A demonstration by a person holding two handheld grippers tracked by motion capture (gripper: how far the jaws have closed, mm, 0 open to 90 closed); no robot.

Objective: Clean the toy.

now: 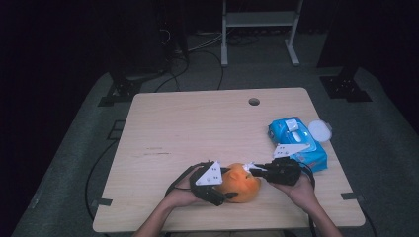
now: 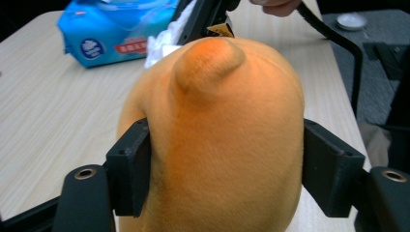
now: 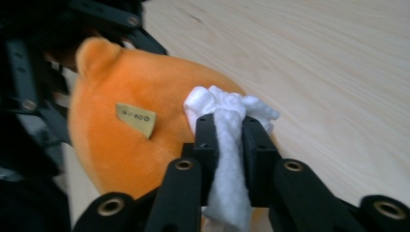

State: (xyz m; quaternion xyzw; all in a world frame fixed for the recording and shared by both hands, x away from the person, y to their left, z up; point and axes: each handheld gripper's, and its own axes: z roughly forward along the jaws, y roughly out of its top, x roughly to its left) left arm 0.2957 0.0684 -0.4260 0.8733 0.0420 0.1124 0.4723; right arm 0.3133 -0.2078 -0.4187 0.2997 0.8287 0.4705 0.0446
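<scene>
Nearest the person's edge of the table (image 1: 163, 123), the left gripper (image 1: 217, 190) has its jaws pressed into the two flanks of an orange plush toy (image 1: 240, 182), which lies on the wood just in front of the person. In the left gripper view the plush (image 2: 217, 145) bulges between the pads, so it looks soft, light and yielding; a hold across its widest part, as here, should steady it without harm, though the short fur could let it slip if squeezed loosely.

From the other side the right gripper (image 1: 254, 170) is pinched tight on a twisted white wipe (image 3: 227, 140), whose bunched end touches the toy's surface (image 3: 145, 125) beside a small tan sewn-on label (image 3: 136, 119). The wipe looks limp, so it has to be held close to its bunched end to press with any force. The label carries tiny print too small to read.

Farther back, to the right, a blue pack of wet wipes (image 1: 296, 143) lies with its flap open, and a round white lid (image 1: 320, 130) sits touching its far corner. In the left gripper view the pack (image 2: 116, 29) shows a round blue logo and a red strip, both illegible.
</scene>
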